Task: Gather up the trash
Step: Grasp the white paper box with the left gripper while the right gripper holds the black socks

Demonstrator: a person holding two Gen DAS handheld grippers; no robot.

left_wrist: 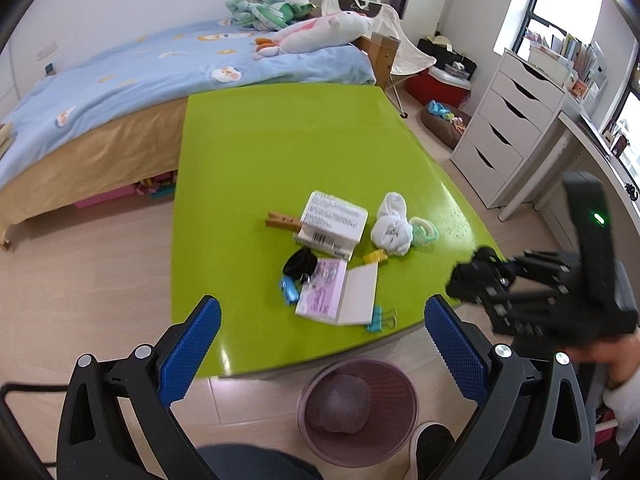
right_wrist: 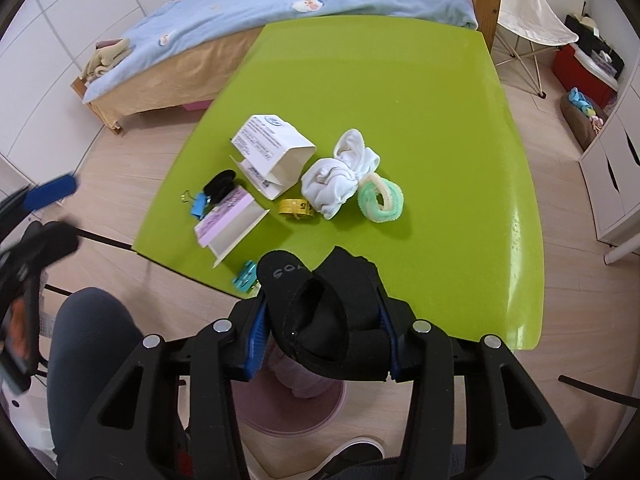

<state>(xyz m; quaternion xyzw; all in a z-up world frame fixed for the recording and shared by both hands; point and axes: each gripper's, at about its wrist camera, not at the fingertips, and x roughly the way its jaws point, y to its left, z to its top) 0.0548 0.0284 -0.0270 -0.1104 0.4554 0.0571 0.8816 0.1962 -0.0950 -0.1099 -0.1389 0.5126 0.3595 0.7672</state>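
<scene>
The right gripper (right_wrist: 324,320) squeezes a folded black sock (right_wrist: 320,312) between its blue pads, about half closed. The round pink plastic trash bin (right_wrist: 288,412) sits on the floor right under the sock, just in front of the green table (right_wrist: 380,92). The sock's long side points away toward the table. The left gripper (left_wrist: 320,340) is wide open and holds nothing; the bin is below it too.

Right wrist view: black sock (right_wrist: 320,312) in the right claw (right_wrist: 324,332) hides most of the pink wastebasket (right_wrist: 280,412) at lower centre and part of a teal binder clip (right_wrist: 245,276). Left claw (right_wrist: 48,196) blurred, cut by left edge. Left wrist view: right claw (left_wrist: 476,276) blurred; box (left_wrist: 332,220) print illegible.
</scene>
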